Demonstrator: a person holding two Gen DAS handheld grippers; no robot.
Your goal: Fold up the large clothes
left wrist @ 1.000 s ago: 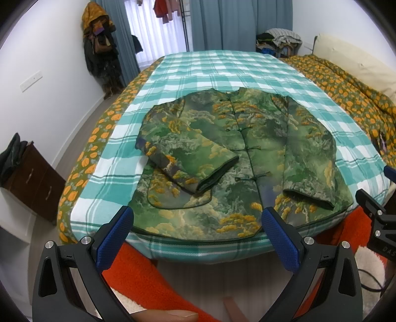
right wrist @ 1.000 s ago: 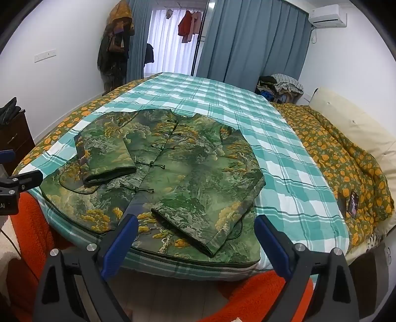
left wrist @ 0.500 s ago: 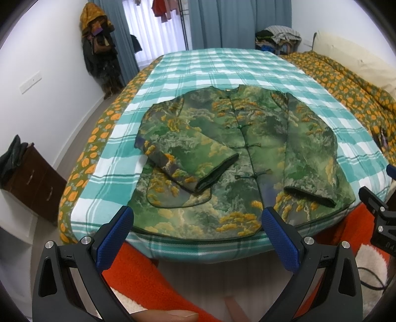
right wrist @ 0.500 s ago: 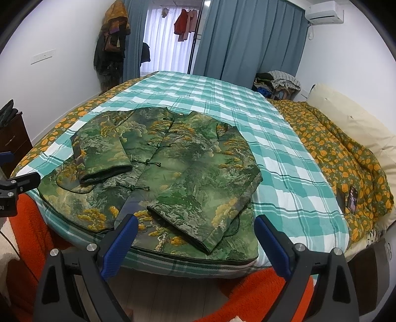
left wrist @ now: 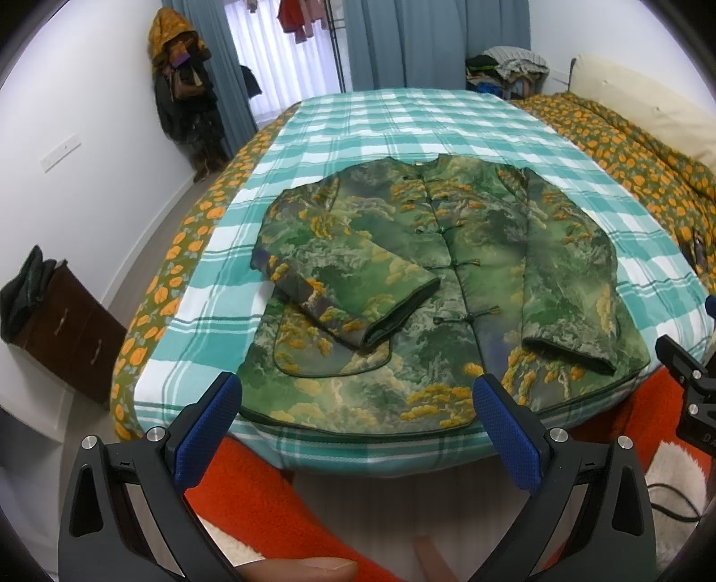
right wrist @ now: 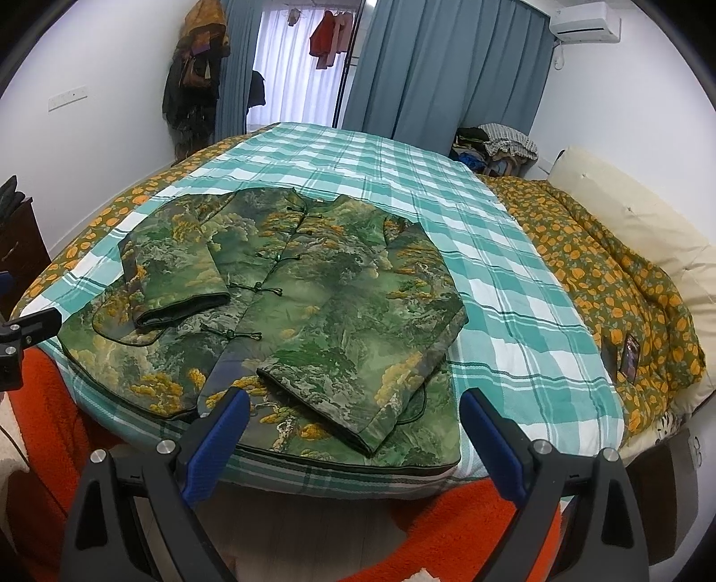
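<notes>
Both grippers' jaws wide; jacket [left wrist: 429, 286] flat on bed [left wrist: 402, 121].

Lay flat on blanket [left wrist: 402, 121] near bed's [left wrist: 188, 233] foot edge: jacket [left wrist: 447, 286], both sleeves folded over its front; pillow [right wrist: 626, 210] behind right.

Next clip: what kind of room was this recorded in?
Almost certainly a home bedroom: a bed under a teal-and-white checked sheet, blue floor-length curtains, and a white wall-mounted air conditioner.

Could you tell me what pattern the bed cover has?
Teal-and-white plaid bed cover, clearest in the right wrist view.
</notes>
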